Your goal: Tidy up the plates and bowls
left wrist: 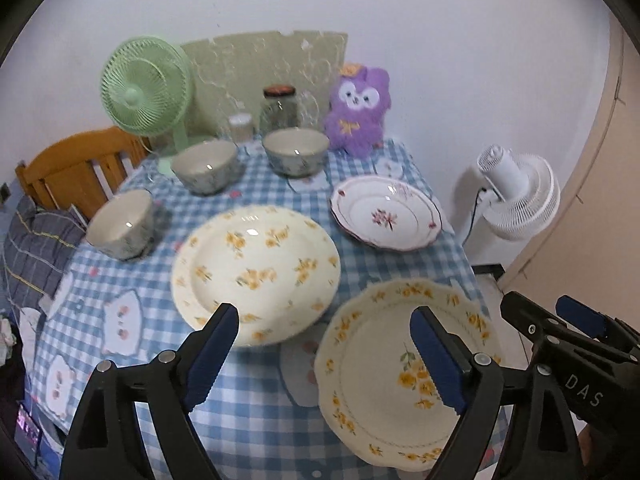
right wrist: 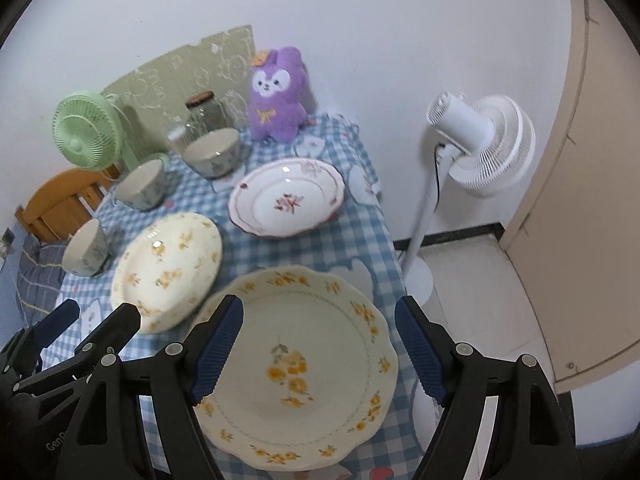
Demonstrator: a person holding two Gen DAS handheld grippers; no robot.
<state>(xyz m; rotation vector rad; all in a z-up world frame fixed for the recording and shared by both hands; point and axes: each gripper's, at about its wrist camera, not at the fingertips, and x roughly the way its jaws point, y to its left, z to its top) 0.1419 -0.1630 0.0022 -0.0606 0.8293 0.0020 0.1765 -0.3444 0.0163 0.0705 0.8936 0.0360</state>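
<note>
Below my left gripper [left wrist: 324, 354] and right gripper [right wrist: 318, 350], both released and empty, two yellow-flowered plates [left wrist: 256, 272] [right wrist: 298, 364] lie on the worktop [left wrist: 248, 420]. I judge the near scalloped one could tip, since it overhangs the right edge. Open room lies between plates and bowls [left wrist: 206, 166].

White wall [right wrist: 400, 40], pale tiled floor [right wrist: 480, 288], perhaps a beige door [right wrist: 592, 200].

Glossy glazed plates [left wrist: 256, 272] and bowls [left wrist: 296, 152] sit on a matt checked cloth [left wrist: 256, 420].
</note>
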